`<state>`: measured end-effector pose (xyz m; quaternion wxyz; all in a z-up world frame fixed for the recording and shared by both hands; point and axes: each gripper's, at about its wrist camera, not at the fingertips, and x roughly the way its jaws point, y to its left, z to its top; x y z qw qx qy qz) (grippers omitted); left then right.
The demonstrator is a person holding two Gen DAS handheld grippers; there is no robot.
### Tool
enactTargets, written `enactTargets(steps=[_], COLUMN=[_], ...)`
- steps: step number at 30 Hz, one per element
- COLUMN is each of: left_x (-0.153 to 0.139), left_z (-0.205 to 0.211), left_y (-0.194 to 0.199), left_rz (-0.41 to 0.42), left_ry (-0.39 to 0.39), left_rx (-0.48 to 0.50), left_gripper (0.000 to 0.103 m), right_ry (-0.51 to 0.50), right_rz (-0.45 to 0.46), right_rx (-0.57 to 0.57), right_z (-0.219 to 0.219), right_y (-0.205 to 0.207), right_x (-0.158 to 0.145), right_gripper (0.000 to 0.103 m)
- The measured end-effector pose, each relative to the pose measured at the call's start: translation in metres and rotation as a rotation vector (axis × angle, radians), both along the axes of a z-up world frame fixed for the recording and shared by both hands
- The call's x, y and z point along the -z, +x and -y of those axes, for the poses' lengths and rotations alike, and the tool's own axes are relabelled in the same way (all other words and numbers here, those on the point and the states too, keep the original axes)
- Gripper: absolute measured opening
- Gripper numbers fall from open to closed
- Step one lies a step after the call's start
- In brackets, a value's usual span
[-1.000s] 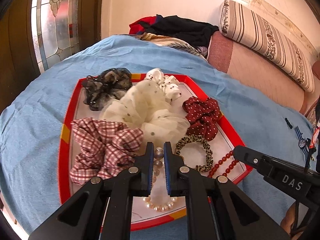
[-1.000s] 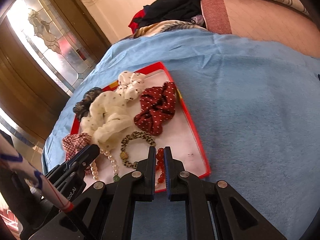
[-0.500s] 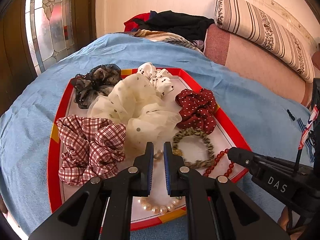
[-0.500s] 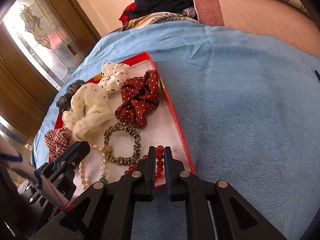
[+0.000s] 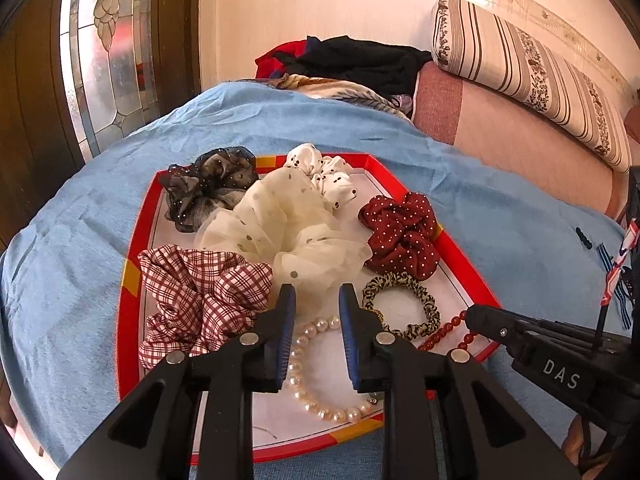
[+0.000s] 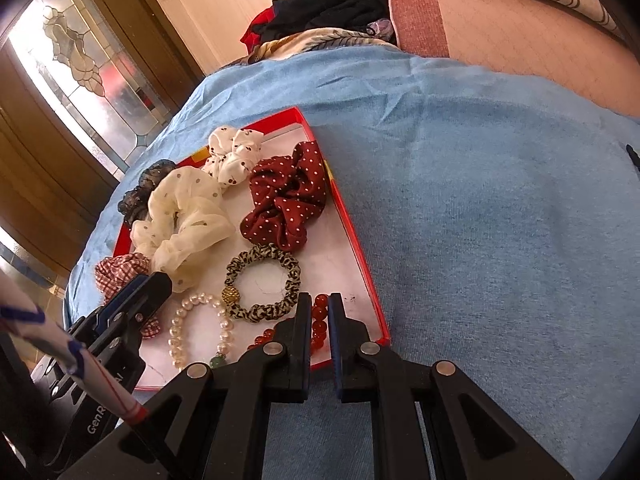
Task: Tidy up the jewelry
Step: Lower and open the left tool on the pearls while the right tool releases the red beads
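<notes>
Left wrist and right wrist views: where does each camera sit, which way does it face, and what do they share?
Left wrist: on the left gripper, looking along its parted fingers over the pearl bracelet and red tray; right gripper intrudes at right.
Right wrist: on the right gripper, fingers narrowly apart around the red bead bracelet; left gripper shows at left.
Shared: tray, scrunchies, leopard hair tie, blue blanket.

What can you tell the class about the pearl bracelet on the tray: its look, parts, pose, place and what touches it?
The pearl bracelet is a closed loop of glossy, cream-white round beads, with one small green bead at its near end. It lies flat on the white floor of the red-rimmed tray, near the front edge, beside the leopard-print hair tie. The open left claw hovers over it, its fingers straddling the far part of the loop; whether they touch it cannot be told.
</notes>
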<state>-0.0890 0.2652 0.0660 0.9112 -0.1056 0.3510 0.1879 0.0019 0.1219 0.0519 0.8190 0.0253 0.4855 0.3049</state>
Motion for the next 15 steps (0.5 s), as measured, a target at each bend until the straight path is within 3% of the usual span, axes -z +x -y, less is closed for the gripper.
enactTargets(steps=[8,10,11,15], left_x=[-0.011,-0.020,-0.027,-0.049], left_z=[0.000,0.002,0.004,0.016], left_y=[-0.011,-0.023,-0.032,-0.070], left_rz=[0.038,0.077,0.106,0.186], left_ry=[0.034,0.053,0.066,0.084], left_rx=[-0.021,-0.033,-0.043,-0.064], left_gripper=[0.035,0.059,0.065,0.083], right_ry=[0.004,-0.002,-0.015,-0.012], right_rz=[0.020,0.042,0.073,0.167], right_rx=[0.011,0.020,0.022,0.019], right_z=[0.003,0.008,0.012,0.031], right_y=[-0.008,-0.015,-0.022,-0.057], right_x=[-0.015,-0.023,-0.031,-0.062], right_gripper=[0.009,0.010,0.011,0.047])
